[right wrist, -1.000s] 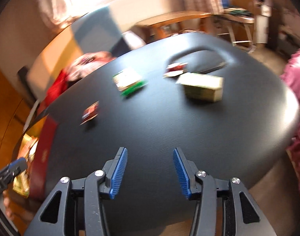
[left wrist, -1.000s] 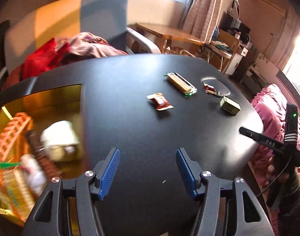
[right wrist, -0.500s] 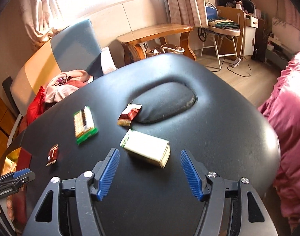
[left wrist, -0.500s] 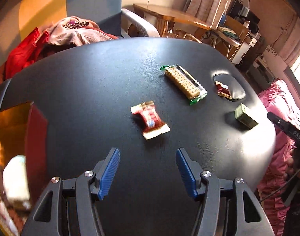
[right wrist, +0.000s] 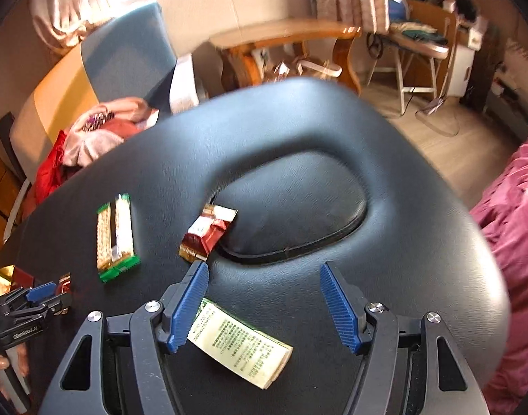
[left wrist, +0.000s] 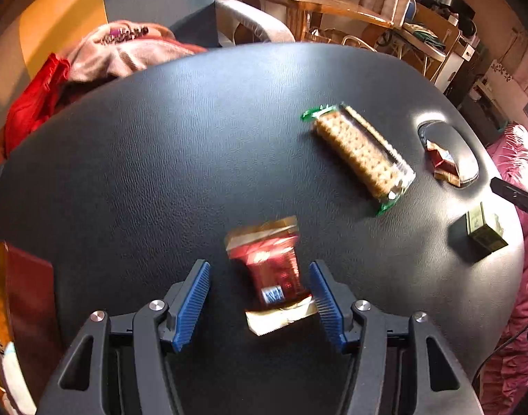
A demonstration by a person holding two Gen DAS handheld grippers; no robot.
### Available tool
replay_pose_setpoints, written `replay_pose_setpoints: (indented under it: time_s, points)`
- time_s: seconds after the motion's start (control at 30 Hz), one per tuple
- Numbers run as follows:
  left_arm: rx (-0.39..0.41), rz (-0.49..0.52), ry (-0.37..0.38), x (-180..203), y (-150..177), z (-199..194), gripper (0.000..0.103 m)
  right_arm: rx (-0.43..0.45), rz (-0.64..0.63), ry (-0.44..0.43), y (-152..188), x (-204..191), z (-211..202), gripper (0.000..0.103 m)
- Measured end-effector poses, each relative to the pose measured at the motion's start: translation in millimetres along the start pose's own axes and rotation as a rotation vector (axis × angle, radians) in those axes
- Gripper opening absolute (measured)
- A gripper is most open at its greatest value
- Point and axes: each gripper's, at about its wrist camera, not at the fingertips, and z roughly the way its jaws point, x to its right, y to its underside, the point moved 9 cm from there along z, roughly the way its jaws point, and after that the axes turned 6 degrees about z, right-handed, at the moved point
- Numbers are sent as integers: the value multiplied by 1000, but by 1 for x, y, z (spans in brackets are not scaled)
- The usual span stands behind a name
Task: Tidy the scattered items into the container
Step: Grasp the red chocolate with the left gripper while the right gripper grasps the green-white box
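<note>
My left gripper (left wrist: 258, 265) is open and low over the black padded table (left wrist: 160, 159), away from the container. A red snack packet (left wrist: 271, 273) lies between its blue pads, untouched. Farther right lie a cracker pack (left wrist: 361, 152), a second red packet (left wrist: 442, 164) and a small green box (left wrist: 485, 230). The red and gold container (left wrist: 25, 297) shows at the left edge. My right gripper (right wrist: 264, 266) is open too. The green box (right wrist: 239, 342) lies flat between its fingers, nearer the left one. The second red packet (right wrist: 207, 235) and cracker pack (right wrist: 115, 238) lie ahead.
An oval recess (right wrist: 295, 204) dips into the table's right end, with the second red packet on its rim. Clothes (left wrist: 118, 48) lie heaped on a chair (left wrist: 160, 0) behind. A pink bed (right wrist: 513, 214) borders the right side. The left gripper (right wrist: 39, 297) appears far left.
My left gripper has swung away from the container and advanced until the red packet sits between its fingers. My right gripper has moved forward over the green box, which now lies between its fingers.
</note>
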Motion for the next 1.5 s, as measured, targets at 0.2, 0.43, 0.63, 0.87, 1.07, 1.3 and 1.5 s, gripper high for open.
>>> replay_pose_setpoints:
  time_s: [0.2, 0.43, 0.63, 0.87, 1.07, 1.3, 1.5]
  points:
    - [27, 73, -12, -1, 21, -12, 42, -74, -60, -82, 37, -30, 2, 69]
    - [36, 105, 9, 2, 49, -26, 36, -138, -136, -159, 87, -66, -1, 68]
    - [86, 99, 28, 4, 55, -43, 42, -101, -76, -154, 107, -66, -16, 69]
    - [89, 101, 66, 1, 25, -42, 55, 14, 54, -80, 91, -54, -33, 72]
    - [78, 180, 53, 11, 3, -28, 55, 49, 40, -37, 80, -69, -29, 72]
    - [46, 242, 64, 14, -10, -7, 55, 52, 114, -19, 74, -62, -22, 71]
    - [29, 209, 102, 9, -6, -1, 35, 62, 90, 35, 73, -59, -18, 67]
